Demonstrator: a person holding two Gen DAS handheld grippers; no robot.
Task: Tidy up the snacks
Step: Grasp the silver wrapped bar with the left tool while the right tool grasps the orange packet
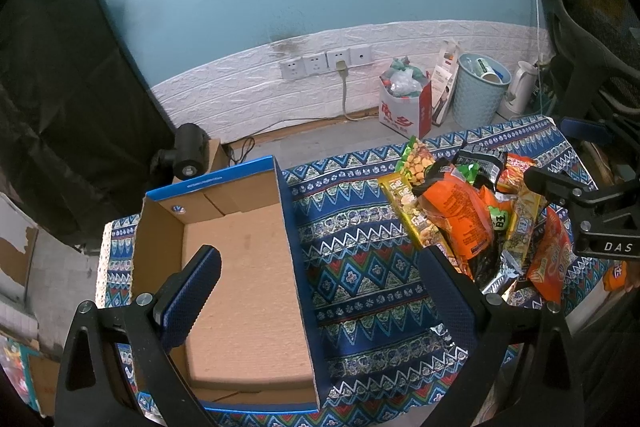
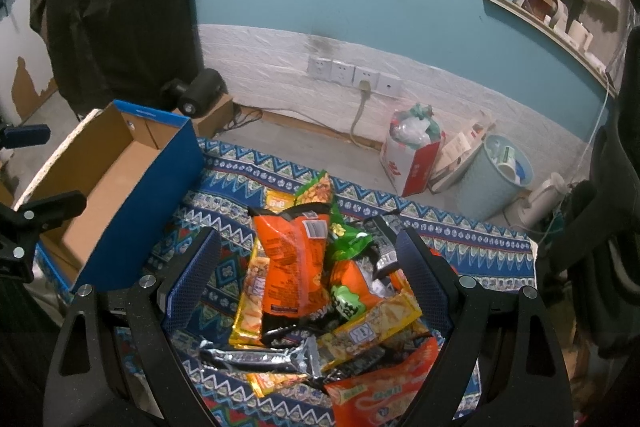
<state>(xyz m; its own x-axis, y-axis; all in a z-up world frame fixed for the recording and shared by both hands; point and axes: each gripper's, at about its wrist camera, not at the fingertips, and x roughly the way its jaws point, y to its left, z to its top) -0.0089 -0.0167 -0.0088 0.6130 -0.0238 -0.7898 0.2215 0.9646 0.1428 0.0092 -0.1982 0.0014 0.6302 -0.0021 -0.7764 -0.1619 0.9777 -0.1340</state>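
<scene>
A pile of snack packets [image 1: 472,223] lies on the patterned cloth at the right; it also shows in the right wrist view [image 2: 320,287], with an orange packet [image 2: 292,263] on top. An empty blue cardboard box [image 1: 240,267] stands at the left, also seen in the right wrist view [image 2: 120,187]. My left gripper [image 1: 320,275] is open and empty, one finger over the box, the other near the pile's left edge. My right gripper [image 2: 308,267] is open and empty, its fingers on either side of the pile, above it.
The patterned tablecloth [image 1: 360,267] covers the small table. Beyond on the floor are a red-and-white bag [image 2: 412,155], a light blue waste bin [image 2: 496,179] and a white kettle [image 2: 540,203]. A black device [image 2: 200,91] sits on a carton behind the box.
</scene>
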